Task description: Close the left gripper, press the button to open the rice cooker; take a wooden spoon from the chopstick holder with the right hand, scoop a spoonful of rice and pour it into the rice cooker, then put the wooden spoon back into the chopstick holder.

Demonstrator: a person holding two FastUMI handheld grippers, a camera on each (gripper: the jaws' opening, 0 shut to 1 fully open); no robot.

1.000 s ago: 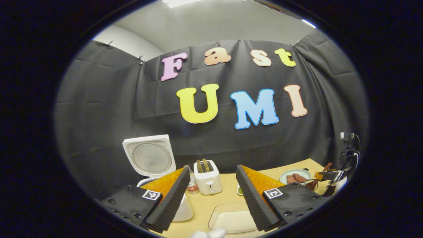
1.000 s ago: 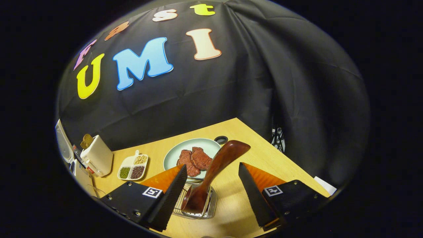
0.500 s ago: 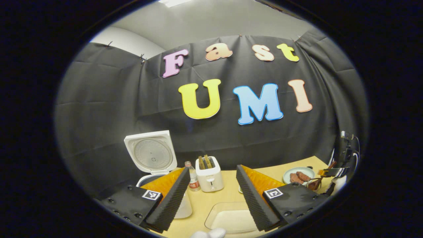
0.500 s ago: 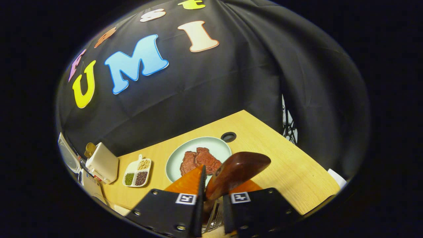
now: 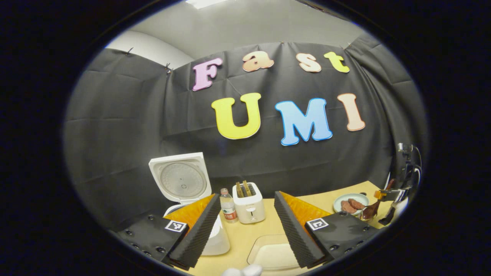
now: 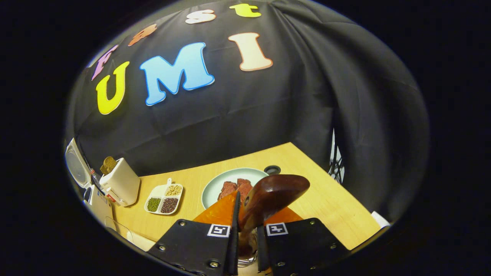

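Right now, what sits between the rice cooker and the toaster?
A small bottle stands between the rice cooker and the toaster, close to both; the left gripper view shows it.

Items counted on the surface [image 6: 307,161]:
- rice cooker [image 5: 184,191], one, lid open
- toaster [image 5: 249,207], one
- water bottle [image 5: 228,209], one
- clear tray [image 5: 274,255], one
- three-part dish of grains [image 6: 164,199], one
- plate of meat [image 6: 218,184], one
- wooden spoon [image 6: 274,193], one
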